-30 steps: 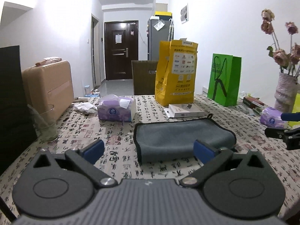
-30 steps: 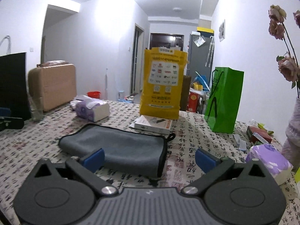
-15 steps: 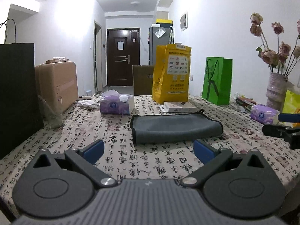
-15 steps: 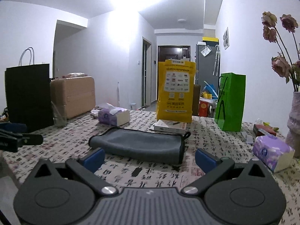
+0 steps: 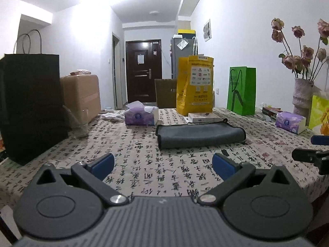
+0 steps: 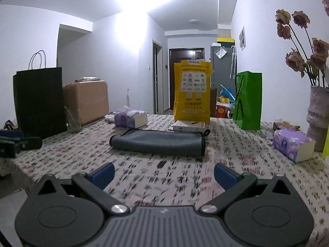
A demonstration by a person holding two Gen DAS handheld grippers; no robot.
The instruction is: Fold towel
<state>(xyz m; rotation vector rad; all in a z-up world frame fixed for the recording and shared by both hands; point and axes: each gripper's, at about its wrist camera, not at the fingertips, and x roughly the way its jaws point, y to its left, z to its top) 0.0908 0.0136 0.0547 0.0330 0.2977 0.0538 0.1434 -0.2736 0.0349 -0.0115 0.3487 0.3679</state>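
Left gripper (image 5: 163,165) spread wide, empty, hovering above the near table (image 5: 144,160) edge, right gripper (image 6: 163,174) likewise splayed, empty, folded grey towel (image 5: 199,135) mid-table ahead of both, white box (image 5: 202,117) just behind the towel, yellow bag (image 5: 195,86) beyond that

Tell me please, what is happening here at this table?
A person holds two claws over the table, and both are open and empty. The grey towel lies folded on the patterned cloth, touched by neither the left claw nor the right claw. Both hang well short of it, near the table's edge.
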